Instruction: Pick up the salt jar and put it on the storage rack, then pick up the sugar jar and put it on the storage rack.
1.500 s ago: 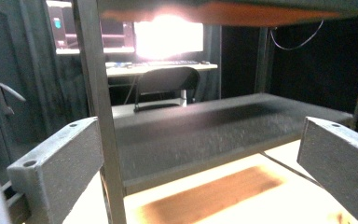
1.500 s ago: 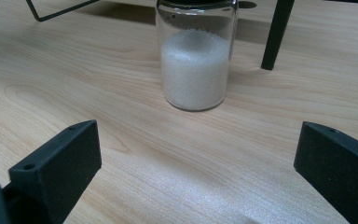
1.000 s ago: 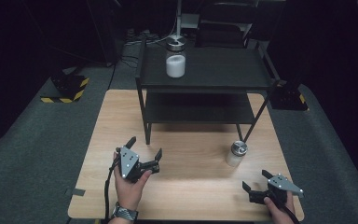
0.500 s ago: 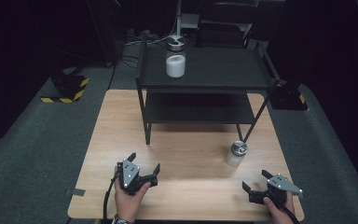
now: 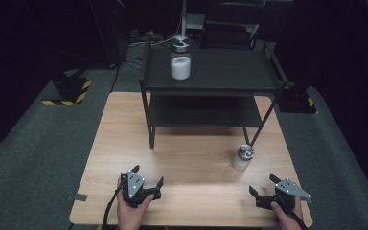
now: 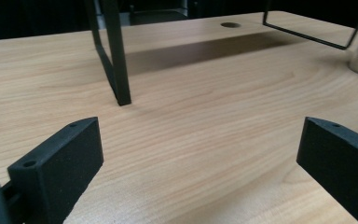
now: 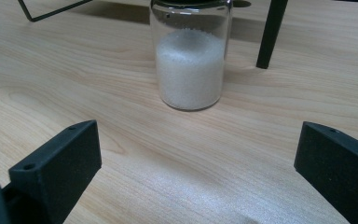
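A small glass jar [image 5: 243, 158] with a metal lid, partly filled with white grains, stands on the wooden table [image 5: 191, 153] near the shelf's front right leg. The right gripper view looks straight at this jar [image 7: 189, 56], a short way ahead of the jaws. My right gripper [image 5: 263, 184] rests open near the table's front right corner, nothing between its jaws [image 7: 198, 158]. My left gripper [image 5: 147, 175] is open at the front left, empty, its jaws [image 6: 200, 154] facing the shelf's front left leg [image 6: 116, 51]. A second, larger jar [image 5: 180, 61] of white grains stands on the shelf top.
A black two-level metal shelf [image 5: 211, 86] occupies the table's far half, its thin legs [image 5: 152, 129] reaching down to the wood. The table edge runs close behind both grippers. Dark floor, cables and yellow-black striped blocks [image 5: 69, 91] surround the table.
My left gripper has pulled back toward the table's front edge and a little to the right. The right gripper and both jars have stayed put.
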A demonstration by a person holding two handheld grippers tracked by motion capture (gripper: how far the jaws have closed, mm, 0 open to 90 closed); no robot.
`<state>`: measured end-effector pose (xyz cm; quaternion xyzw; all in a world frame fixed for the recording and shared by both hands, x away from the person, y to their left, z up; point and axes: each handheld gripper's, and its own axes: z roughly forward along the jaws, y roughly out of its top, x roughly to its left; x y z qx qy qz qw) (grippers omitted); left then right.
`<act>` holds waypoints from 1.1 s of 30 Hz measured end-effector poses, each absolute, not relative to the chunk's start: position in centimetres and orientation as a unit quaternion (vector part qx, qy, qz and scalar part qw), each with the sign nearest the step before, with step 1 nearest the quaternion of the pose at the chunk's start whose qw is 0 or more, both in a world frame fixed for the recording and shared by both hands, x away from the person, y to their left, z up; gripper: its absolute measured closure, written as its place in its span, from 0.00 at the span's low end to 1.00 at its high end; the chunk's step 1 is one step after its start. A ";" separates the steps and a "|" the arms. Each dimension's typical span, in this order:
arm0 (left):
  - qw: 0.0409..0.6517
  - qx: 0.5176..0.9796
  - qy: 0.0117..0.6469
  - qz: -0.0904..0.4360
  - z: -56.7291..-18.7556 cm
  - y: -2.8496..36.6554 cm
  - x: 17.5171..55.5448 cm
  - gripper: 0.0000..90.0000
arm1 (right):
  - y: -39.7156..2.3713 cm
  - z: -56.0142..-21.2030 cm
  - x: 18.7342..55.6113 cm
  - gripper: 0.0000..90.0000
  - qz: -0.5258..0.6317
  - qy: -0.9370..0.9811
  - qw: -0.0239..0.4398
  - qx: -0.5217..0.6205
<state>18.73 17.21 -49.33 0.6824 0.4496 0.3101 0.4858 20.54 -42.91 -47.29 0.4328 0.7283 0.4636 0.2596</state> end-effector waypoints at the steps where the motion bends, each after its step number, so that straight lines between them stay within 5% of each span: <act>1: 0.486 0.682 0.450 0.310 -49.3 17.2 18.7 0.01 | -42.9 -47.3 20.5 0.00 0.464 0.728 0.260 0.433; 33: 0.477 0.690 0.450 0.305 -49.0 16.8 19.0 0.01 | -42.6 -47.3 20.2 0.00 0.458 0.732 0.268 0.428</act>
